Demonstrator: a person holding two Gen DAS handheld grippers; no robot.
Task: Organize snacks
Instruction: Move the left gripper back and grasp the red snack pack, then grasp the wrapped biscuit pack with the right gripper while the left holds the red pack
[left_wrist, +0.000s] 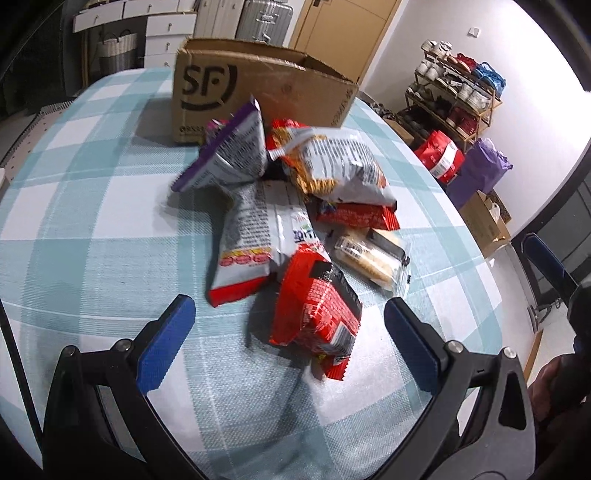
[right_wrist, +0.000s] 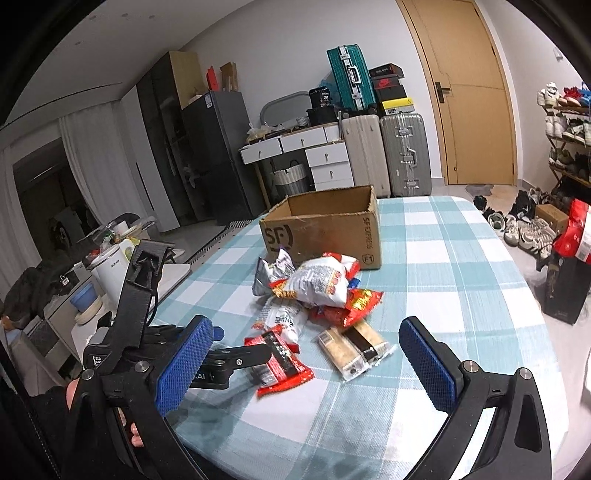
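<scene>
- A loose pile of snack packets (left_wrist: 295, 206) is lying in the middle of a table covered in a blue-and-white checked tablecloth (left_wrist: 92, 221).
- The nearest packet, a red and black wrapper (left_wrist: 317, 306), is sitting at the front of the pile, with a clear-wrapped pale bar (left_wrist: 369, 258) just beside it.
- Behind these, white, purple and red bags are overlapping one another.
- An open cardboard box (right_wrist: 325, 225), printed with the letters SF, is standing just behind the pile; it appears to be empty, though its floor is partly hidden.
- The left gripper (left_wrist: 290, 332) is hovering low over the red and black wrapper, its blue-padded fingers spread wide on either side and holding nothing.
- The right gripper (right_wrist: 306, 354) is hanging further back, facing the pile, fingers likewise apart and empty.
- Judging from this, sorting is only starting: no snack seems to be in the box yet, and the left gripper is lining up a first pick.
- The next move likely calls for lowering, closing gently on the crinkly wrapper, then carrying it to the box.
</scene>
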